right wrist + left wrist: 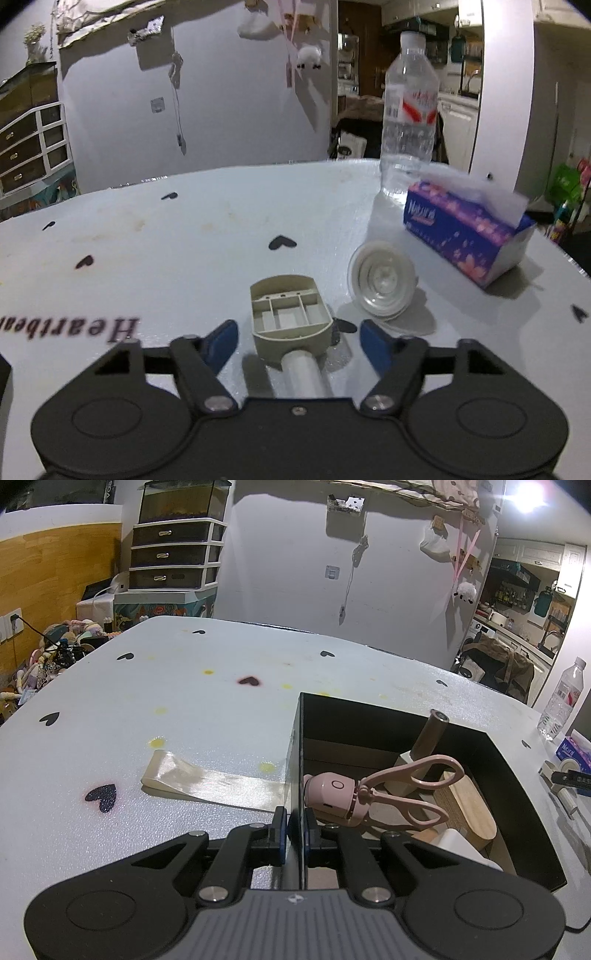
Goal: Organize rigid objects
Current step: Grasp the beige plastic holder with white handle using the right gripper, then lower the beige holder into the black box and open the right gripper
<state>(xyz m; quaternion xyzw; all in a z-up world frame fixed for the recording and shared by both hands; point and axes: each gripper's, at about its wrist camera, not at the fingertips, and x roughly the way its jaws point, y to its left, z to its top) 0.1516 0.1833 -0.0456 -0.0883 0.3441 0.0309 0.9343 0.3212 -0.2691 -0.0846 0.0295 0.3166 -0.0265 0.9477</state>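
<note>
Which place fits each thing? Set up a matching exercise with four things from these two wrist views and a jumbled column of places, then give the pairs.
Things
1. pink scissors
2. water bottle
3. beige handled tool
4. tissue box

Places
A. between the open fingers of the right gripper
B. inside the black box
C. lying in front of the bottle
D. standing upright at the far edge of the table

Pairs: 1-B, 2-D, 3-A, 4-C
</note>
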